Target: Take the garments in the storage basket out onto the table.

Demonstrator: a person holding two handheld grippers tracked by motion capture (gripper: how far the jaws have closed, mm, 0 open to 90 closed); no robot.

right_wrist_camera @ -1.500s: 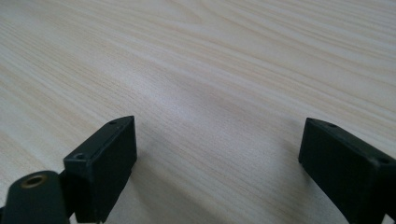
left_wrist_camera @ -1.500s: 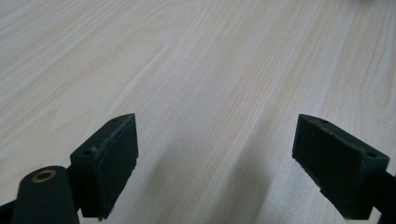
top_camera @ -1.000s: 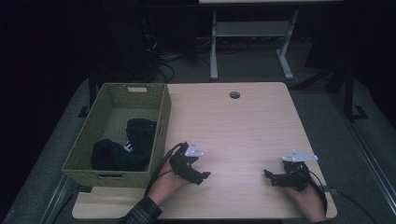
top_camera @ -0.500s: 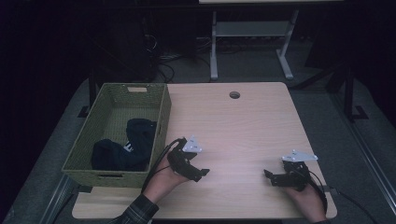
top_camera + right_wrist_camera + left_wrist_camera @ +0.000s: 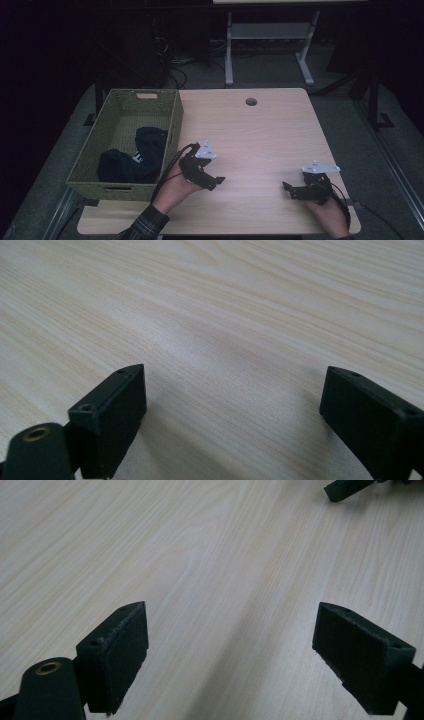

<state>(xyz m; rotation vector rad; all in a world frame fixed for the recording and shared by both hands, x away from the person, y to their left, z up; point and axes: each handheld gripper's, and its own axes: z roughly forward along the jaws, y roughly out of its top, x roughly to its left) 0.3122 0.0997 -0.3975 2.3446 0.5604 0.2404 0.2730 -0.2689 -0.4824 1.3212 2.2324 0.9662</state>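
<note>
The left gripper [image 5: 212, 181] is resting on the table [image 5: 260, 135], just beside the green woven basket [image 5: 172, 125], and its long axis is pointing to the right, toward the right gripper [image 5: 290, 190]. The right gripper is lying near the table's front right corner and is pointing left. Both are standing with jaws wide open, holding nothing. Dark clothes [image 5: 135, 160] are lying in the basket; their shape is hard to make out.
</note>
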